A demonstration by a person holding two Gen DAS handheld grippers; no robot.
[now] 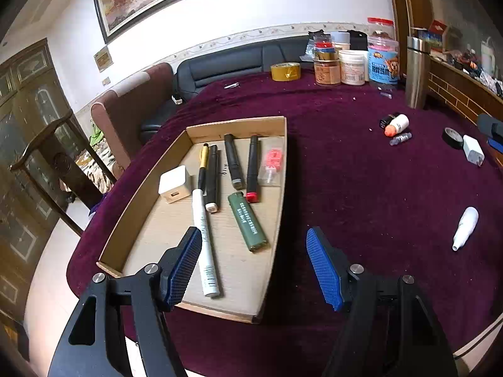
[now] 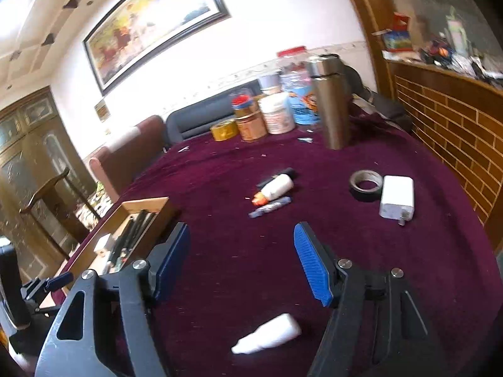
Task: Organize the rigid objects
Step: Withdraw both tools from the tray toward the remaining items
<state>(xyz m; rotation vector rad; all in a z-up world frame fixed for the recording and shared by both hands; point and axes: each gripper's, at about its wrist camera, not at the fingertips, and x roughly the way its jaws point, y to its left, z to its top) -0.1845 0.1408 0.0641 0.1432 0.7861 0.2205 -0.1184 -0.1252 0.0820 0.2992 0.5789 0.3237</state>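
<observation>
Pens, a green lighter [image 1: 248,221] and a white charger [image 1: 174,184] were seen laid in a cardboard tray [image 1: 138,188] on the left of the maroon-covered table [image 1: 361,204]. The left gripper [image 1: 254,264] was held spread and empty over the tray's near end. The right gripper [image 2: 242,260] was likewise held spread, nothing between its pads, above a white bottle [image 2: 267,334] lying on the cloth. A tape roll [image 2: 366,185] and second charger [image 2: 396,197] were left farther right.
</observation>
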